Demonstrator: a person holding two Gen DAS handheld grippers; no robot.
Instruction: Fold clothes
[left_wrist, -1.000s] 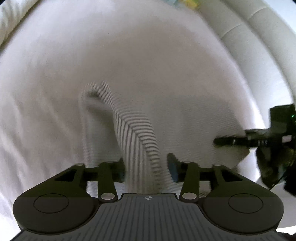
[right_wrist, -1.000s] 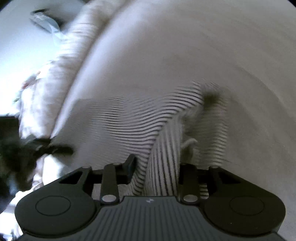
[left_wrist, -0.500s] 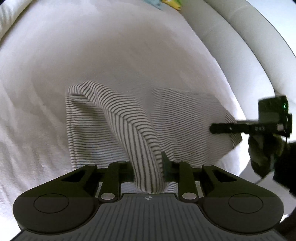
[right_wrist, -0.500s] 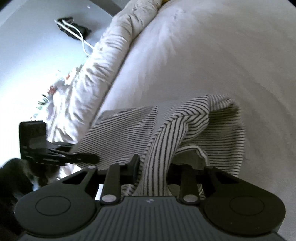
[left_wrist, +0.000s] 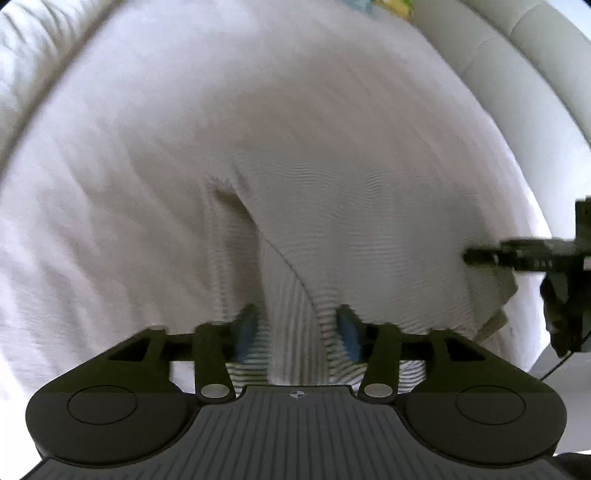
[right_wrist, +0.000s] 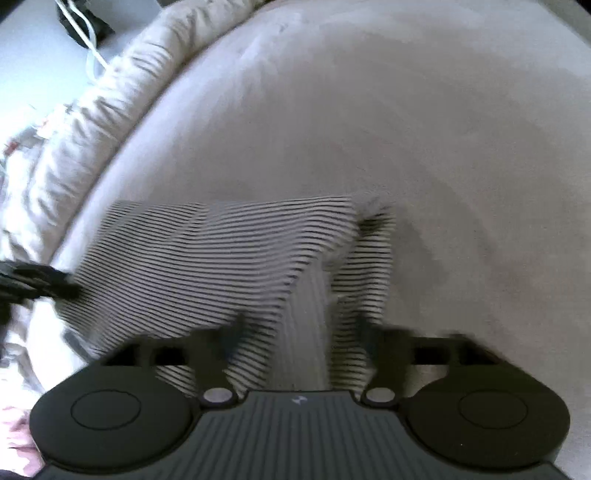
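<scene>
Both jaws have parted since half a second ago: the left gripper (left_wrist: 297, 328) and right gripper (right_wrist: 299, 332) now straddle the striped garment (right_wrist: 221, 251) loosely, it lying on the white bedsheet (right_wrist: 406, 110).

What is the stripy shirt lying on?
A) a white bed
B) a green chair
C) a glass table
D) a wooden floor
A: in the right wrist view the stripy shirt lies spread on the white bed, with rumpled bedding along its edge.
</scene>
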